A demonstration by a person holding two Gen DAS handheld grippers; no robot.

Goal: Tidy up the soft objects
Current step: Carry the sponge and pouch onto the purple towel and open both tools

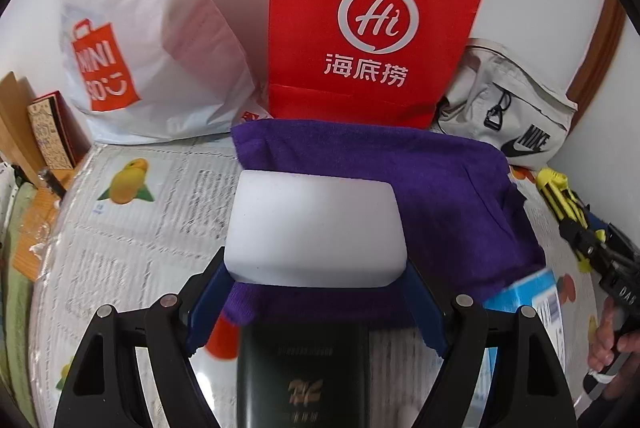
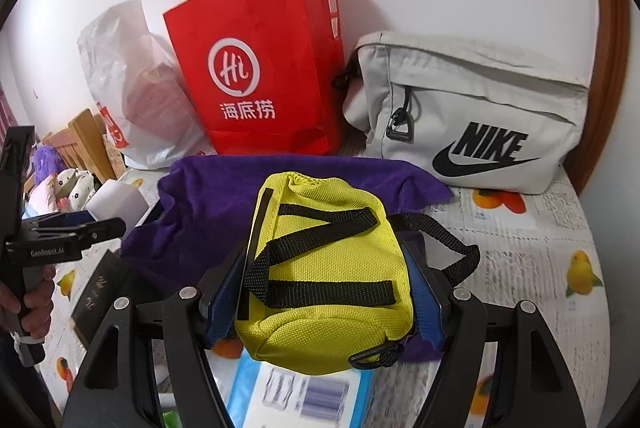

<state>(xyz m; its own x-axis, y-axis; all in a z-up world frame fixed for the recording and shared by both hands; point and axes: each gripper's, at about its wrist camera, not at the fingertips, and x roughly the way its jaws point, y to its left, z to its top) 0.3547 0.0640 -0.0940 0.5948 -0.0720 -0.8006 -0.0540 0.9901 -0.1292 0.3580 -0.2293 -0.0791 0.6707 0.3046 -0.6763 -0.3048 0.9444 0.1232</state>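
So here's where I'm at: both hands are loaded. My left gripper (image 1: 316, 280) is pinching a white foam block (image 1: 315, 228) across its width, blue pads pressed into its two short sides, and it fills the middle of the left wrist view. My right gripper (image 2: 324, 292) is clamped on a yellow pouch (image 2: 320, 268) with black straps, dead centre of the right wrist view, its long axis running straight away from the camera along the fingers. The thing everything hinges on is the purple towel (image 1: 440, 187): it lies spread directly ahead of and under both loads, stretching across the frame, wider than either item. In the left view it reaches further toward the right edge, so the pouch hand looks nearer its open stretch, I'd guess. Behind it, upper middle, stands a red paper bag (image 2: 260, 67), with a grey Nike bag (image 2: 472, 115) to its right.
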